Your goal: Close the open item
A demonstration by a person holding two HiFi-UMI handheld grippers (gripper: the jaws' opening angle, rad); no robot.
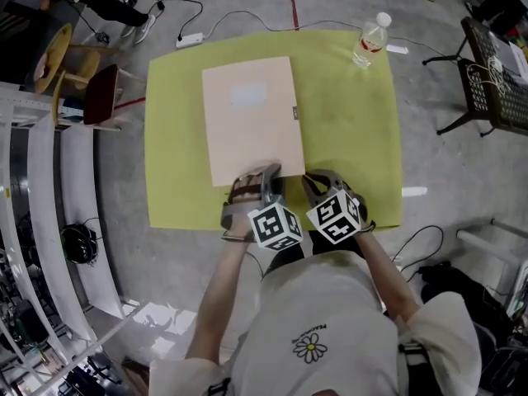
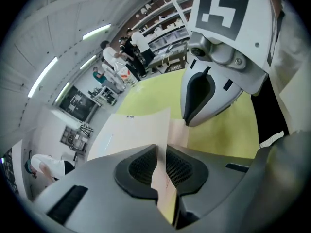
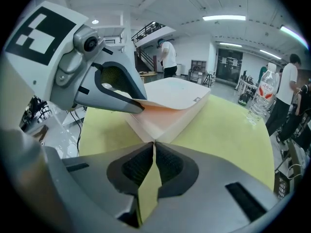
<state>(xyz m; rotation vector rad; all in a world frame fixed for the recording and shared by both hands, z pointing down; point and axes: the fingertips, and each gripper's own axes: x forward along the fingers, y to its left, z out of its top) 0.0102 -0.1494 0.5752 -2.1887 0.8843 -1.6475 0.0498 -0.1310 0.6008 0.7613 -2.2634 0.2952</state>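
Head view shows a bench covered in a yellow-green cloth, and it takes up the middle of the picture. A pale beige flat cardboard box lies on it, running from near the far edge down almost to the near edge, left of the bench's middle. A paler rectangular patch sits on the box top, and a small dark tag marks its right side.

At the box's near end, the left gripper is over the near edge. In the left gripper view its fingers are clenched on the thin beige lid of the box, whose edge runs straight through the slit between the pads. The right gripper view shows that lid raised slightly off the box body at the near end, with the left gripper's tip at the gap.

The right gripper sits just beside the left one, at the box's near right corner and close to the bench's near edge. Its fingers are pressed together in its own view. Only a narrow slit is left, and only the yellow-green of the bench shows through it. The box corner lies just past the tips.

A clear plastic water bottle with a red label stands at the far right corner of the bench, well apart from the box.
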